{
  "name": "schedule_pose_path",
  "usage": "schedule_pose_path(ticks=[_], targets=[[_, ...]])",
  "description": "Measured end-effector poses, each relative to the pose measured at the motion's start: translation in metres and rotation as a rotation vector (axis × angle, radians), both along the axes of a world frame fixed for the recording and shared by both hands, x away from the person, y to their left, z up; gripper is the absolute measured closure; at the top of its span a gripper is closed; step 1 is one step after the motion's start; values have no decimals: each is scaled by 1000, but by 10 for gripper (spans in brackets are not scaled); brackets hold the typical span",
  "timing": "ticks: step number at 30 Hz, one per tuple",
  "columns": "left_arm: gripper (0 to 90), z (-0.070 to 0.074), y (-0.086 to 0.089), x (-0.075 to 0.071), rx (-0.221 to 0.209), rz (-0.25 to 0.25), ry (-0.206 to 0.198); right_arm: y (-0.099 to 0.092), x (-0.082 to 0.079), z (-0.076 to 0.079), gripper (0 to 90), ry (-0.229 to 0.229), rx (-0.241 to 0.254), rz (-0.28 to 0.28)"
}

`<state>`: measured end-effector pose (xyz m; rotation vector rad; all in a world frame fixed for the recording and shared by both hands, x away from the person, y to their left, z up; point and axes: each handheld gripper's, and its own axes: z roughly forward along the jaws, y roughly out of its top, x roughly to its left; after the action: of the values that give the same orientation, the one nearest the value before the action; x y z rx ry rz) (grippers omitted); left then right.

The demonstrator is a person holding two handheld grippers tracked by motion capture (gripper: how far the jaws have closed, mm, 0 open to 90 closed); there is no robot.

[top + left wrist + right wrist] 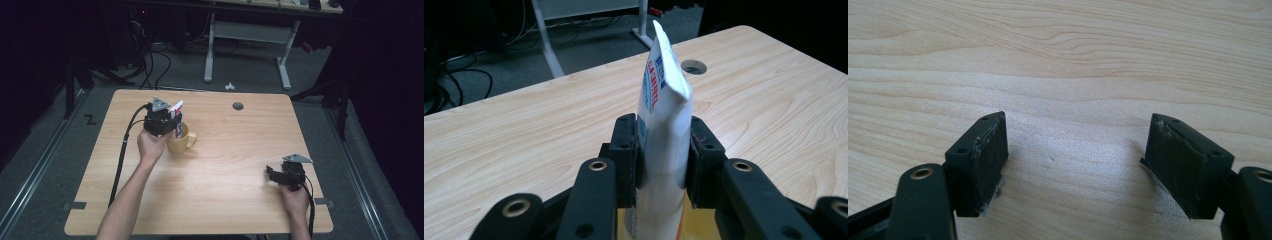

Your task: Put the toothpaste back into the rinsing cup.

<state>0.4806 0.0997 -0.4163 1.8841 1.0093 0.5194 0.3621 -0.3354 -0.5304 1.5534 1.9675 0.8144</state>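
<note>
A white tube (663,125) with red and blue print stands upright between the two pads of my left gripper (663,150), which is shut on it. From above, the tube (176,108) pokes out over a yellow mug (179,141) on the wooden table (225,150), with the left gripper (172,122) right over the mug's mouth. The mug's yellow rim (696,222) shows just below the jaws. My right gripper (272,172) rests near the table's front right, open, its pads (983,155) wide apart over bare wood with nothing between them (1078,150).
A round cable hole (238,106) sits in the table near the far edge. Beyond the table stand a white desk frame (245,45) and cables on the grey floor. Cables trail from both grippers toward the near edge.
</note>
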Motion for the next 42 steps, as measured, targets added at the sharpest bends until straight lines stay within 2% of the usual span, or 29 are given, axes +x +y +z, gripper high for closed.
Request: schedule_pose_path(ticks=[26, 37, 42], targets=[[708, -18, 0, -1, 24, 11, 18, 0, 0, 0, 251, 0, 0, 0], [712, -21, -4, -2, 49, 0, 20, 0, 0, 0, 251, 0, 0, 0], [713, -23, -3, -3, 41, 1, 21, 0, 0, 0, 251, 0, 0, 0]])
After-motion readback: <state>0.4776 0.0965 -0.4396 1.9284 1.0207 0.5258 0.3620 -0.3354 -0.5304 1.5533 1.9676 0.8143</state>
